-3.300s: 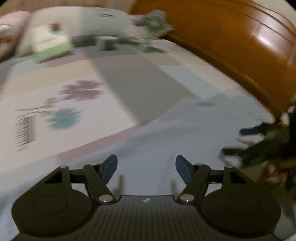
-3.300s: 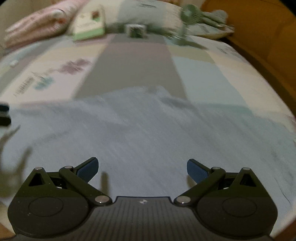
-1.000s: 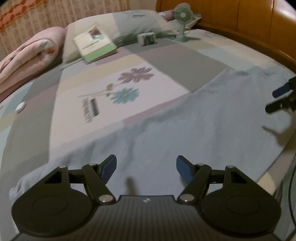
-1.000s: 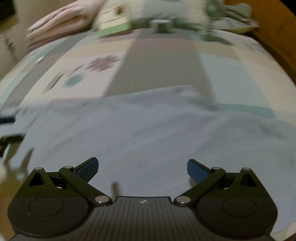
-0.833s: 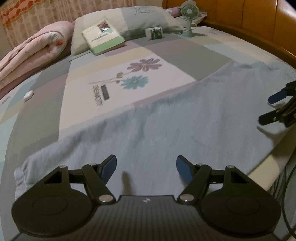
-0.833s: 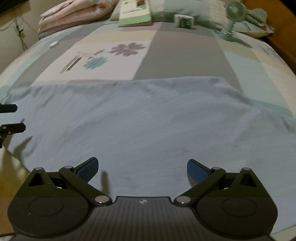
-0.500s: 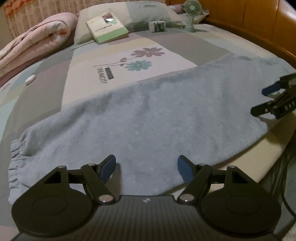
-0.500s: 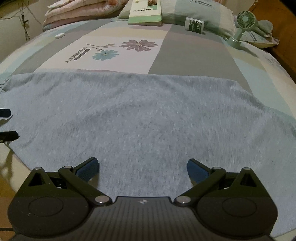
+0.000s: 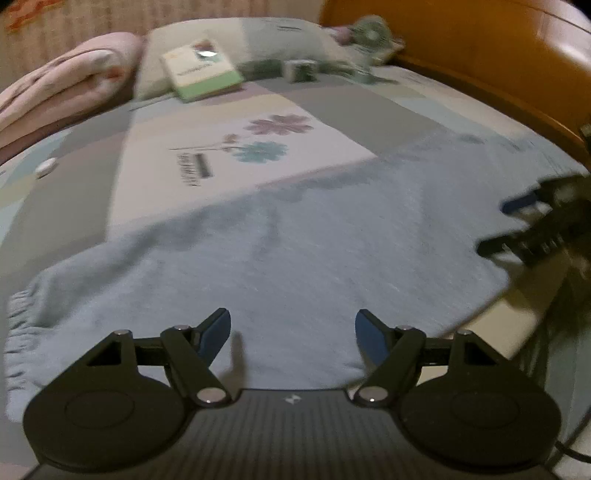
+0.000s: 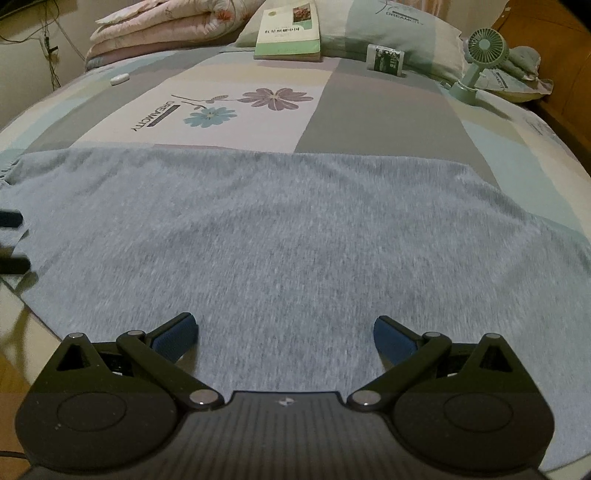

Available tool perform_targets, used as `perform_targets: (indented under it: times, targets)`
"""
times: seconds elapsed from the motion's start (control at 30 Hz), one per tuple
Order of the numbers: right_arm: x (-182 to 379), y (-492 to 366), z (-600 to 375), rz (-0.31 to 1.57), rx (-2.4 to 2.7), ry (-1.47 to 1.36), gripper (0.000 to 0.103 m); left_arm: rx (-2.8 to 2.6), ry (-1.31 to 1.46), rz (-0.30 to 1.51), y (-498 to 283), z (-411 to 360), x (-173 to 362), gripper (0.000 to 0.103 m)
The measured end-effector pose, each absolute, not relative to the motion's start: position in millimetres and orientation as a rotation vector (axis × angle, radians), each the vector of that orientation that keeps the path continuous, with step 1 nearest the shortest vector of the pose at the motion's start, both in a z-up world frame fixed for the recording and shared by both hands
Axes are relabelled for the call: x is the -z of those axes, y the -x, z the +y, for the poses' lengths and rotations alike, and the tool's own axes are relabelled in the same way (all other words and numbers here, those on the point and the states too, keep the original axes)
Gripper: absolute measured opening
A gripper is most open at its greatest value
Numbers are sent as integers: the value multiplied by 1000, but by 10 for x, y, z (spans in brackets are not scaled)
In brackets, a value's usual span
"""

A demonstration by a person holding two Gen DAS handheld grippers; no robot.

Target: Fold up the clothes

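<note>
Evidently at the approach step of a fold, nothing gripped yet. Grey-blue garment (image 10: 295,236) spread flat across the near part of the bed (image 10: 384,110), long side running left to right, near edge close to the mattress edge. Looks like sweatpants, going by the gathered elastic cuff (image 9: 18,317) at the far left end in the left wrist view; cannot tell more of the cut. Left gripper (image 9: 293,328) poised over the near hem toward the cuff end, jaws standing well apart, only cloth below them, nothing pinched. Right gripper (image 10: 284,332) poised over the near edge further right, jaws likewise wide and empty, blue pads clear of the fabric or at most just above it; contact too hard to judge. Each claw also visible at the side margin of the other's view, so both set along the same near edge, well apart.

Beyond the garment, well clear of it: book (image 10: 290,33) leaning on a pillow (image 10: 406,26), small box (image 10: 386,55), green handheld fan (image 10: 476,62), folded pink quilt (image 10: 162,22) at far left.

Next, probably: lower both claws onto the near edge, close on the cloth, then lift and carry it over toward the far edge. Needs an even grip at both points to keep the fold square.
</note>
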State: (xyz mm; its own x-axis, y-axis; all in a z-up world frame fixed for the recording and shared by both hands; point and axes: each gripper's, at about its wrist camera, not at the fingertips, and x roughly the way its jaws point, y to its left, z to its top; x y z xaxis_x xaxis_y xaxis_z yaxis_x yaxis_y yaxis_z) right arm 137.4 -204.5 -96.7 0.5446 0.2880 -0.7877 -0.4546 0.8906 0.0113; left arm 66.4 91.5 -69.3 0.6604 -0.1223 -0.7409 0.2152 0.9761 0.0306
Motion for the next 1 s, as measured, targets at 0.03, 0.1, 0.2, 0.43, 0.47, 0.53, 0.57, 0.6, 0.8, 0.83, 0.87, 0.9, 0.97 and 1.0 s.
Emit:
perform_targets:
  times: [0.03,0.1,0.2,0.43,0.47,0.53,0.57,0.6,0.8,0.83,0.87,0.9,0.97,1.0]
  targets:
    - [965,-1371,-2048,891,-444,204,103,172,-108,839,-680,975,709,76]
    - [962,-1363,-2055,887,-445,203,103,137,-82,867,-701,1093,749,76]
    - [969,-1349,-2053,878,-445,202,103,111,-21,912,-613,1245,844,76]
    - [974,-1336,-2059,869,-447,199,103,32,10,830,-563,1413,718,77]
    - [974,-1333,-2058,869,-446,199,103,4,22,809,-567,1455,708,77]
    - [974,-1326,-2056,867,-443,199,103,-49,67,787,-568,1575,731,77]
    - [973,-1324,-2051,868,-441,199,103,-71,94,789,-557,1637,768,77]
    - [972,-1323,-2045,869,-437,199,103,-87,120,805,-532,1688,832,77]
    - [960,-1331,-2008,885,-412,200,103,-74,151,777,-361,1787,838,77]
    - [957,-1335,-2001,889,-407,200,103,-68,152,754,-359,1817,806,77]
    - [954,-1336,-1990,892,-399,201,103,-68,152,731,-361,1839,778,78]
    - [952,-1336,-1978,896,-390,202,103,-81,148,715,-376,1859,766,78]
    - [942,-1335,-1957,907,-371,203,103,-117,147,711,-429,1946,780,78]
    - [931,-1332,-1945,915,-361,200,103,-128,160,722,-443,1992,811,78]
